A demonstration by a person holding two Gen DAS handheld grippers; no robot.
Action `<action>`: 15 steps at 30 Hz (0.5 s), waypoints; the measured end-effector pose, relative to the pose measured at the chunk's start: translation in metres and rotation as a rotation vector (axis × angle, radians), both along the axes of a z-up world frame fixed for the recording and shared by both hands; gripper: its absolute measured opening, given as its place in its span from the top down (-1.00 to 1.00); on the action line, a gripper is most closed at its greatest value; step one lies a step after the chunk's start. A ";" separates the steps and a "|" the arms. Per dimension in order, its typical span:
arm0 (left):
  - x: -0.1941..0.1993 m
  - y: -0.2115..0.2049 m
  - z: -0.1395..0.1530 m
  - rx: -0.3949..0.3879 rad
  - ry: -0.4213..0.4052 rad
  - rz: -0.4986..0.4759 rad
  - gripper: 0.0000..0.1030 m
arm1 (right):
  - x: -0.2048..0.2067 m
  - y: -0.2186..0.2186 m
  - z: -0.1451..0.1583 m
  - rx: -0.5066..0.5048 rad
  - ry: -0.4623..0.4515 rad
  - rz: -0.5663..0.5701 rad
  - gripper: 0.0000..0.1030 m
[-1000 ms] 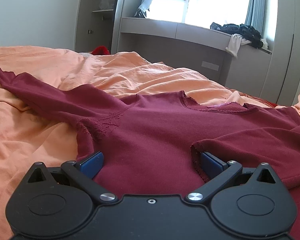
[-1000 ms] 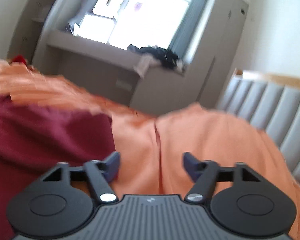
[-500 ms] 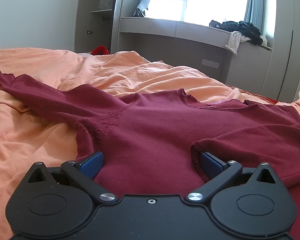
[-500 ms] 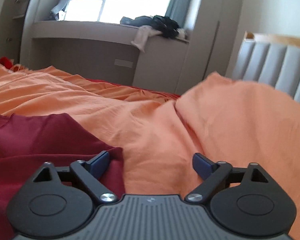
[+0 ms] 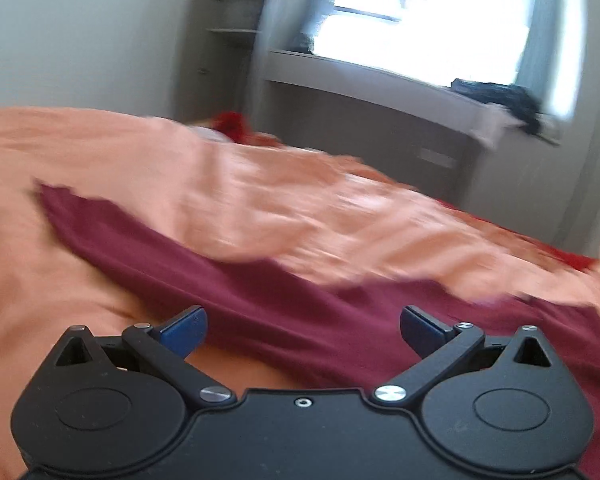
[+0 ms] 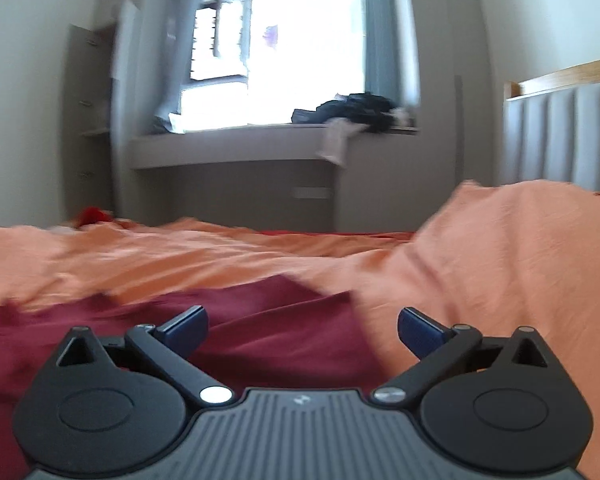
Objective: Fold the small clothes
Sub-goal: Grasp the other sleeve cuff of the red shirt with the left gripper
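Bright light comes through the window point(image 6: 300, 60) at the far side of the room, and a pile of dark clothes point(image 6: 352, 112) sits on the ledge below it. Near us is a bed with a crumpled orange sheet point(image 5: 260, 200) on it. On the sheet lies the thing to fold, a dark red shirt point(image 5: 300, 320).

Both pictures are blurry, so small things are hard to see.

From the left camera, the shirt runs in a long band from far left to near right. That far left end looks like a sleeve point(image 5: 72, 208). The left gripper point(image 5: 302, 326) is wide open with nothing in it. It sits low over the near edge of the shirt, with some orange sheet under its left finger.

From the right camera, the right gripper point(image 6: 302, 326) is wide open too and holds nothing. Red cloth lies between its fingers, and the right edge of the shirt point(image 6: 356, 320) ends just inside the right finger. A big orange hump point(image 6: 520, 260) of sheet rises on the right.

I think no fold has started yet. It looks like the step of picking where to grab. Next, each gripper should go down onto an edge of the shirt and close on the red cloth only, not the orange sheet under it.
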State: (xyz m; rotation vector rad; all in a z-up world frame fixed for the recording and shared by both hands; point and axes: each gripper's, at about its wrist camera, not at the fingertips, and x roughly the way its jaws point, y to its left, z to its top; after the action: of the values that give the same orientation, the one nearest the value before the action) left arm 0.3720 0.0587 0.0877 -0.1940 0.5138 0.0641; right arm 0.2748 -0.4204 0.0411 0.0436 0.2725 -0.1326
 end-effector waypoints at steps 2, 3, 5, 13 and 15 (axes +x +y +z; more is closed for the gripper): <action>0.016 0.040 0.000 0.017 -0.010 0.075 -0.99 | -0.019 0.023 -0.004 0.021 -0.006 0.044 -0.99; 0.027 0.064 -0.002 0.015 0.003 0.117 -0.99 | -0.027 0.034 -0.006 0.033 -0.006 0.058 -0.99; 0.047 0.105 -0.007 -0.021 0.052 0.187 -0.99 | -0.041 0.057 -0.011 0.059 0.001 0.084 -0.99; 0.116 0.237 -0.034 -0.229 0.176 0.297 -0.99 | -0.061 0.134 -0.036 0.084 0.064 0.157 -0.99; 0.122 0.253 -0.033 -0.258 0.141 0.287 -0.99 | -0.061 0.145 -0.043 0.070 0.076 0.166 -0.99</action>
State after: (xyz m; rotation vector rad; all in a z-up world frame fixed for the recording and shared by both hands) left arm 0.4939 0.3113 0.0552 -0.5185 0.6318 0.2939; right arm 0.2141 -0.2751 -0.0023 0.0849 0.3557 0.0406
